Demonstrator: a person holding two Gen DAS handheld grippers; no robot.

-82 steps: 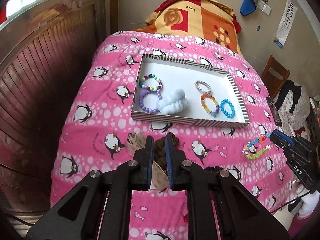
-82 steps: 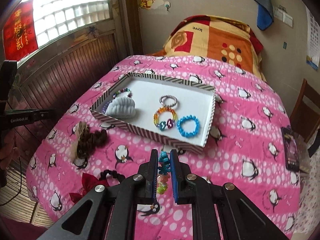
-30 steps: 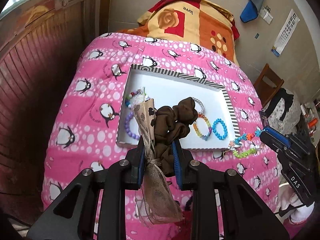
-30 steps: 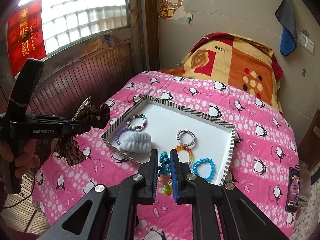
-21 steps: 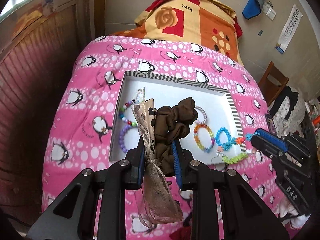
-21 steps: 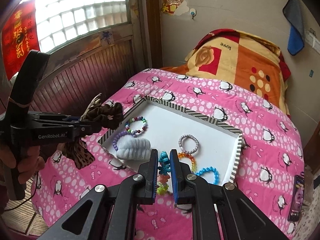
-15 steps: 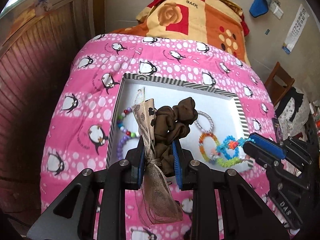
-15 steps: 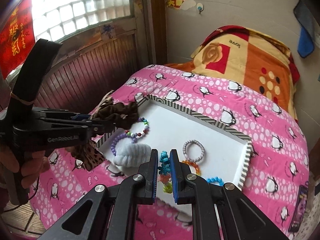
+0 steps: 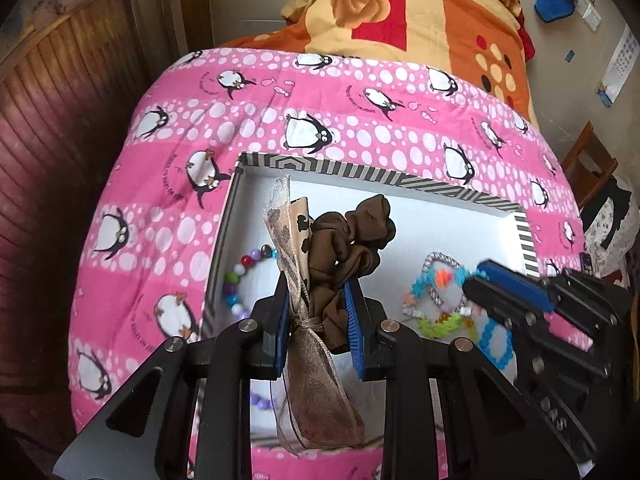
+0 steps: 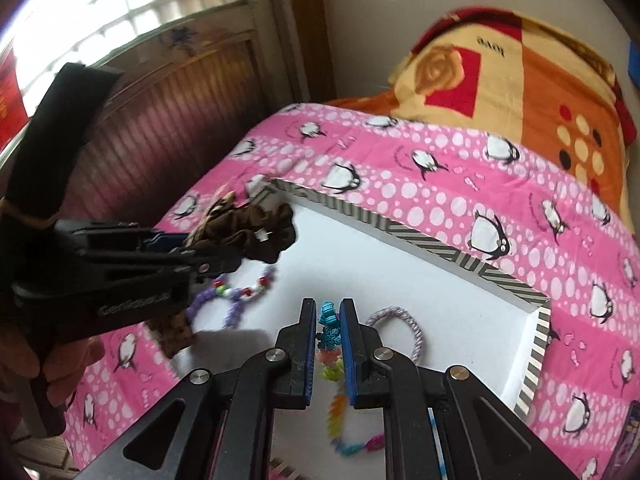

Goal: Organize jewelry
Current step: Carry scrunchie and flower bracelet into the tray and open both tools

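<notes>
My left claw (image 9: 316, 320) is clamped on the brown scrunchie (image 9: 348, 240), its long axis running forward past the fingertips over the white tray (image 9: 440, 216); my right claw (image 10: 328, 344) pinches the dangling colourful bracelet (image 10: 330, 330).

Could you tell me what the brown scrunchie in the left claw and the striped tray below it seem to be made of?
The brown scrunchie looks like soft matte fabric: it bunches into deep gathered folds, and a sheer gauzy ribbon hangs beside it. The striped tray looks like printed cardboard or stiff paper: thin straight walls, sharp corners and a flat matt white floor, though thin plastic cannot be ruled out.
</notes>
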